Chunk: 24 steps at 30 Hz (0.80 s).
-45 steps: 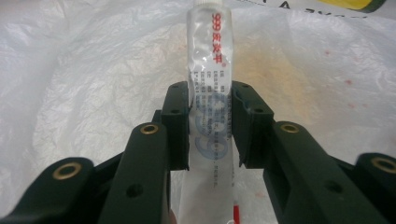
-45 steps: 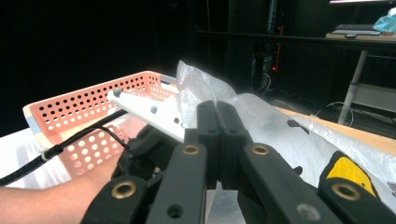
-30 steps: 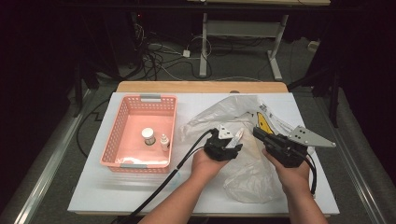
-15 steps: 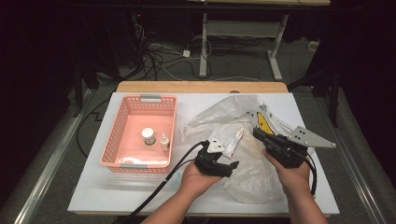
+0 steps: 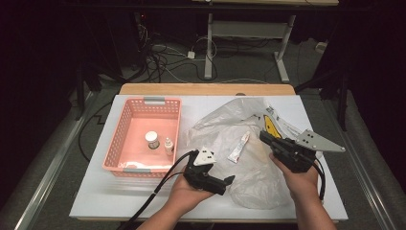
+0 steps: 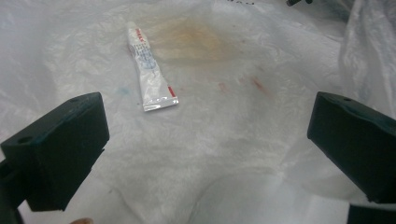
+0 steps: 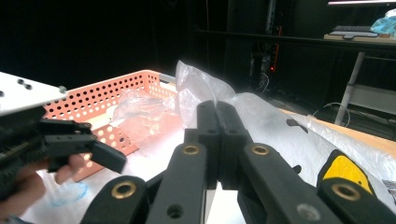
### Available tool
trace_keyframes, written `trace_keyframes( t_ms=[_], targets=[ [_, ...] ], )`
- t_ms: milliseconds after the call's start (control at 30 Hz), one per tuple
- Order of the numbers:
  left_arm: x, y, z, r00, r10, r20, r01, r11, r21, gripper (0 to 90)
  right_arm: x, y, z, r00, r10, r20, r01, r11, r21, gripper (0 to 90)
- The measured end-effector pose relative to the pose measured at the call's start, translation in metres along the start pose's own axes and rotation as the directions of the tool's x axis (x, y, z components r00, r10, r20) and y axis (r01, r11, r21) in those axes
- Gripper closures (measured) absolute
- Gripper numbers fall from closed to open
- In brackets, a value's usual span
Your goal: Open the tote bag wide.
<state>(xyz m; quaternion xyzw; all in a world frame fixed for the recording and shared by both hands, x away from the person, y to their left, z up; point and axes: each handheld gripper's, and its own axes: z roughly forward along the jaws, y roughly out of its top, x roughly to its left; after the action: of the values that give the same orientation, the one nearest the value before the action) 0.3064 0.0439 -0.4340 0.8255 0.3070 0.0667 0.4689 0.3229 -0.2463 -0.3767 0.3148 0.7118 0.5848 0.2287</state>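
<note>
A small white tube (image 5: 238,146) (image 6: 152,70) lies loose on a crumpled clear plastic bag (image 5: 249,177) (image 6: 233,140) spread over the table's middle and right. My left gripper (image 5: 225,184) (image 6: 205,149) sits at the bag's near left edge. Its jaws have just been opening and now stand open wide, with only bag film between them and the tube a little way ahead. My right gripper (image 5: 263,135) (image 7: 217,109) points up and left at the bag's right side. It is shut, pinching the bag's film, which stands up at its tips.
A pink perforated basket (image 5: 123,139) (image 7: 116,91) at the left holds a small jar (image 5: 152,140) and a dropper bottle (image 5: 168,145). A yellow label (image 5: 271,127) (image 7: 345,170) shows through the bag near the right gripper. The white tabletop (image 5: 95,191) ends close to the hands.
My left gripper has drawn back toward the person and opened, leaving the tube lying on the bag. The right gripper has stayed put.
</note>
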Motion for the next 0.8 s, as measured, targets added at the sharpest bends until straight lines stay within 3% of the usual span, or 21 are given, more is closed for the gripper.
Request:
trace_keyframes(
  t_ms=[267, 567, 800],
  targets=[
    [0.012, -0.009, -0.035, 0.9983, 0.007, -0.058, -0.008, 0.9999, -0.015, 0.0, 0.000, 0.000, 0.000, 1.0000, -0.004, 0.004, 0.004, 1.000, 0.006, 90.0],
    [0.033, -0.021, -0.064, 0.9929, -0.038, -0.112, 0.034, 0.9988, -0.036, 0.0, 0.002, -0.002, 0.003, 1.0000, 0.003, 0.000, -0.003, 1.000, 0.013, 90.0],
    [0.050, -0.028, -0.086, 0.9813, -0.065, -0.181, 0.056, 0.9969, -0.055, 0.0, 0.000, -0.002, 0.002, 1.0000, -0.001, -0.001, 0.001, 1.000, 0.011, 90.0]
  ],
)
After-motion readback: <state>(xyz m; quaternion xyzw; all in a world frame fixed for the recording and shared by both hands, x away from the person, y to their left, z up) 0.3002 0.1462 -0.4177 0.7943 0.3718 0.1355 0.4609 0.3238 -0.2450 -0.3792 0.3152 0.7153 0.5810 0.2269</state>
